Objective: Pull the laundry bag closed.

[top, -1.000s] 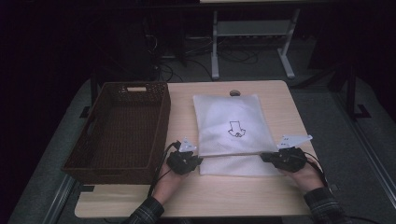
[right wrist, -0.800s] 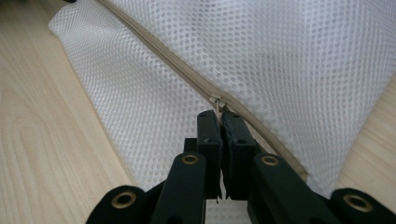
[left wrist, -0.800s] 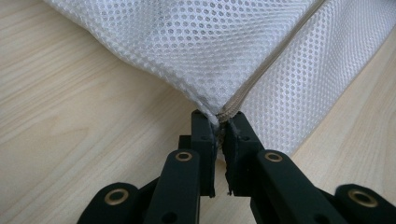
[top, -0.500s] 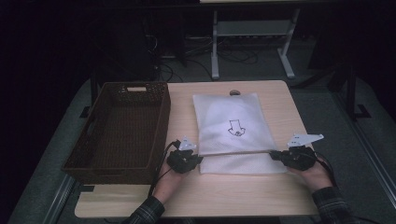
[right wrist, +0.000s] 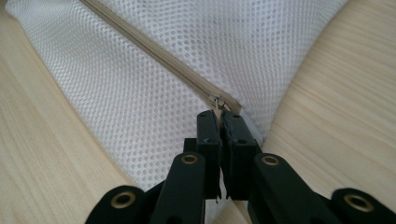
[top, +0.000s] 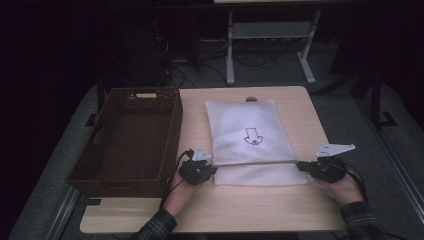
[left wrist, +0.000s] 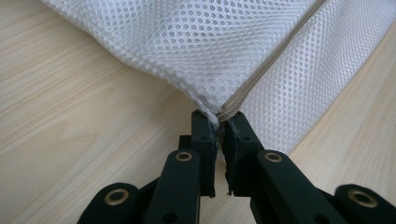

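Currently, the white mesh bag (top: 252, 142) is held flat on the table (top: 310, 120), stretched between the two tools along its zipper line (top: 255, 163). The left gripper (top: 214, 169) is clamped shut on the bag's near left corner, where the zipper tape ends; in the left gripper view the mesh fans out directly ahead of the closed jaws, with the zipper running away up and to the right. The right gripper (top: 300, 164) is closed on the zipper pull (right wrist: 217, 103) at the opposite end of the line; in the right gripper view the closed zipper teeth extend away from the jaw tips toward the upper left. Compared with the pictures from a second ago, the right gripper is seen farther out toward the bag's right edge, while the left gripper is seen in the same spot. It is judged from this that the slider has been drawn along the zipper by the right tool against the anchor provided by the left, and that its travel is at or close to the end. The wicker basket (top: 131, 137) stands beside the left gripper, on the side away from the bag, and is not touched.
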`<state>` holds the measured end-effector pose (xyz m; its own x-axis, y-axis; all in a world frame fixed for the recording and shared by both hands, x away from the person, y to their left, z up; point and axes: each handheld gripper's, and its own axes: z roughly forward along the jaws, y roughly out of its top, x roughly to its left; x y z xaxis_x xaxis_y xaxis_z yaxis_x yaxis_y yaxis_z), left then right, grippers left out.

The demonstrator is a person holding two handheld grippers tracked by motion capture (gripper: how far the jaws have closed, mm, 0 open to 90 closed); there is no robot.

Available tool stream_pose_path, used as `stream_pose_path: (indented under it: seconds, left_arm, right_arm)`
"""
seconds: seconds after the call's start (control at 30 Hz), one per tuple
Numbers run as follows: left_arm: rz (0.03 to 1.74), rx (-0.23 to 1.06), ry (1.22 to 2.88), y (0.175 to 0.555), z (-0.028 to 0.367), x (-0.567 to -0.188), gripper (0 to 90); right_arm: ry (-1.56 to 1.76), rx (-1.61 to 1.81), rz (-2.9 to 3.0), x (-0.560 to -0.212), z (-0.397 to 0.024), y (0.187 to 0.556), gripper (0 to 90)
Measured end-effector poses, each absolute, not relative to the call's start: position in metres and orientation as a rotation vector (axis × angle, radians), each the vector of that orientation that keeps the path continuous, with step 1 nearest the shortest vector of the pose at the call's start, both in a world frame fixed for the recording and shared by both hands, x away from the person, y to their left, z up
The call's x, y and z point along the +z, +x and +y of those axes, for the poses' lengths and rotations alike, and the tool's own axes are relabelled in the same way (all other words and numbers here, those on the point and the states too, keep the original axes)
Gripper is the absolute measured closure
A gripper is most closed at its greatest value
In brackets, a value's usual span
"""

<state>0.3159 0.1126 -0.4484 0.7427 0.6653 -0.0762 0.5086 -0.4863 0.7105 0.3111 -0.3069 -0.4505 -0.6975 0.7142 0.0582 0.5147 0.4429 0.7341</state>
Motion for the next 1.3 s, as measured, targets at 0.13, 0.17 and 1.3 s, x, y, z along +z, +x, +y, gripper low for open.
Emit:
stream_pose_path:
  seconds: [0.13, 0.17, 1.3]
  left_arm:
    - [0.874, 0.271, 2.196, 0.316, 0.112, -0.448, 83.4]
    - [0.873, 0.271, 2.197, 0.317, 0.112, -0.447, 83.4]
    - [0.783, 0.174, 2.171, 0.292, 0.112, -0.444, 17.8]
  right_arm:
    - [1.071, 1.113, 2.428, -0.451, -0.309, 0.311, 85.9]
    - [1.071, 1.112, 2.43, -0.451, -0.31, 0.311, 85.9]
    - [1.199, 1.165, 2.276, -0.45, -0.269, 0.28, 14.1]
